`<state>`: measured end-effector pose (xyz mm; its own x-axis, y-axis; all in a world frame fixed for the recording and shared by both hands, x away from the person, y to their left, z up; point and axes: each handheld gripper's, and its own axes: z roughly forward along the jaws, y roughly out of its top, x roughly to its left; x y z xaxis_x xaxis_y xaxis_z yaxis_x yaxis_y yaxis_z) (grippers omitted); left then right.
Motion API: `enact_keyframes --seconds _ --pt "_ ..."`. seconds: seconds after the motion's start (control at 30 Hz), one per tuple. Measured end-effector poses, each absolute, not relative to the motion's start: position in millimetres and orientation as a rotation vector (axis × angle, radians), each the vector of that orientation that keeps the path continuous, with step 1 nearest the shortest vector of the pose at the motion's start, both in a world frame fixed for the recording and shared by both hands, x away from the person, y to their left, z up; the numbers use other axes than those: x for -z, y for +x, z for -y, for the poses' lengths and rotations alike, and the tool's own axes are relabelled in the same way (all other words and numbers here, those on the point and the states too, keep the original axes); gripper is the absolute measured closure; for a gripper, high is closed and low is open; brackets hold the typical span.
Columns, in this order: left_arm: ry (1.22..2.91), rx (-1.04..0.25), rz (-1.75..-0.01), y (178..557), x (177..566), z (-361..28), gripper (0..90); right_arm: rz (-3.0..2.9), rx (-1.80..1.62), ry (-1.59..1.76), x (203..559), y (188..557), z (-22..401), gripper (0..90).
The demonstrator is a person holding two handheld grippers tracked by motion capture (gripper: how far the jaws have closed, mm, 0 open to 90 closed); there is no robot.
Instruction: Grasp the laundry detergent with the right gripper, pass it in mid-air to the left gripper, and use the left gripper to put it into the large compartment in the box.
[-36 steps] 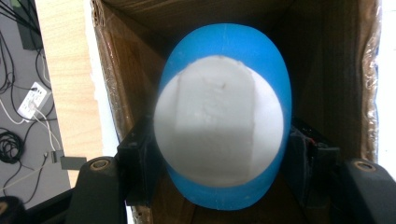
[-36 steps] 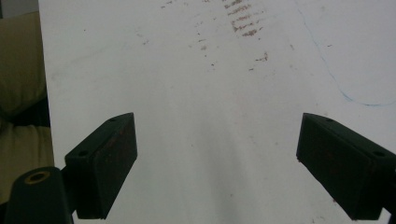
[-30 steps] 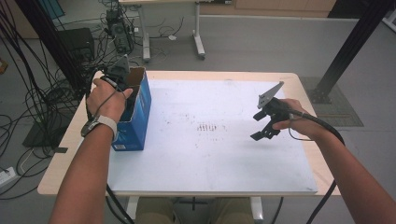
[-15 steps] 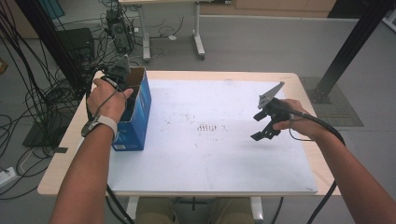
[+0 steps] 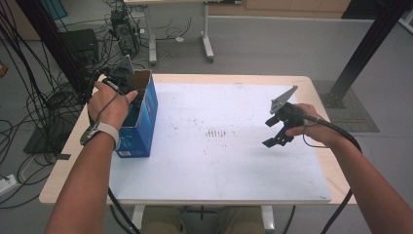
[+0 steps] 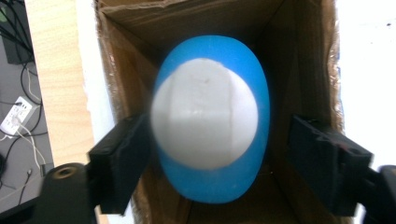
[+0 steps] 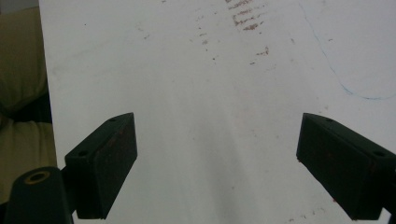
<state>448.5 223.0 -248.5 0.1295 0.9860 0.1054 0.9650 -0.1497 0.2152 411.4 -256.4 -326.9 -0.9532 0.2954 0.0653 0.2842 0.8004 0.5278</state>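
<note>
- I am holding the left gripper (image 6: 219, 158) over the mouth of the blue cardboard box (image 5: 145, 117), at the table's nine o'clock edge, and pointing it straight down inside.
- Its jaws have just been opening; they are now standing released, with a gap showing on the right side of the blue-and-white egg-shaped object (image 6: 212, 119) between them, while the left pad is sitting just at its edge.
- The egg-shaped object is lying inside the box, in the left gripper view at the centre, its white face turned up toward the camera and slightly blurred.
- I am keeping the right gripper (image 5: 276, 132) above the white mat (image 5: 224, 170), toward three o'clock on the table, well apart from the box.
- Its jaws are spreading wide with nothing between them; bare mat is showing below them, and brown smudges (image 7: 245, 17) are sitting at twelve o'clock in the right gripper view.
</note>
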Motion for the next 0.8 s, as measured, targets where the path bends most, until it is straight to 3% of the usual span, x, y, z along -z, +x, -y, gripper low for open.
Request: enact_keyframes --seconds 0.37,0.8 --pt "2.282 -0.356 -1.852 437.7 210.1 -224.9 13.0 -2.962 -0.855 0.464 326.1 408.3 254.4 12.5" --pt "2.493 -0.323 -1.397 414.3 182.0 -178.3 9.0 -2.951 -0.862 0.482 323.1 401.3 257.9 12.3"
